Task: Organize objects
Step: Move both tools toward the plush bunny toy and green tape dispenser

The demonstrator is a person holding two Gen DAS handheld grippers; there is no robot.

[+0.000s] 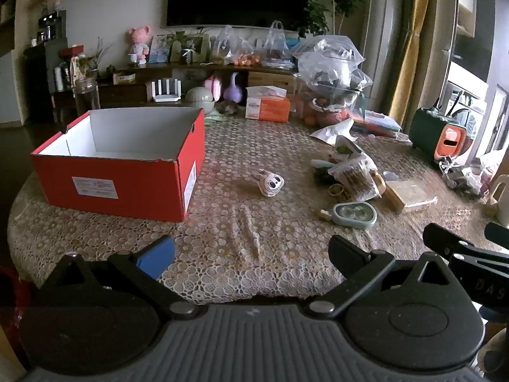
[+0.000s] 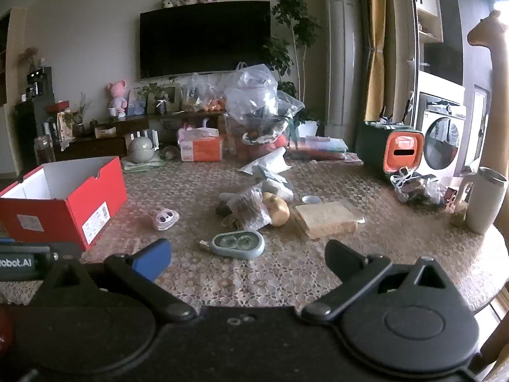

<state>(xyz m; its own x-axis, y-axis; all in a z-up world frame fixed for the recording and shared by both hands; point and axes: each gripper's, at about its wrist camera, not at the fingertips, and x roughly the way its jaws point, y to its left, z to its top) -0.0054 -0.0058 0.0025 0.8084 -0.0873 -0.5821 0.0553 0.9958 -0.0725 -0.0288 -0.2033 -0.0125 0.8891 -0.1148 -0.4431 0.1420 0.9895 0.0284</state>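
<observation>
Toy rabbit head (image 1: 269, 184) lies beside the open red box (image 1: 121, 172) on the table (image 1: 286, 238).

A dark television (image 2: 205, 38) hangs on a pale wall (image 2: 79, 47) beside yellow curtains (image 2: 375, 47).

Open shoe box (image 1: 121, 165) is set at table's (image 1: 222, 254) left; small plush toy (image 1: 270, 184) is placed just right of it, w/ oval case (image 1: 354, 215) nearer front-right. Bagged clutter (image 1: 353, 172) is piled behind case.
</observation>
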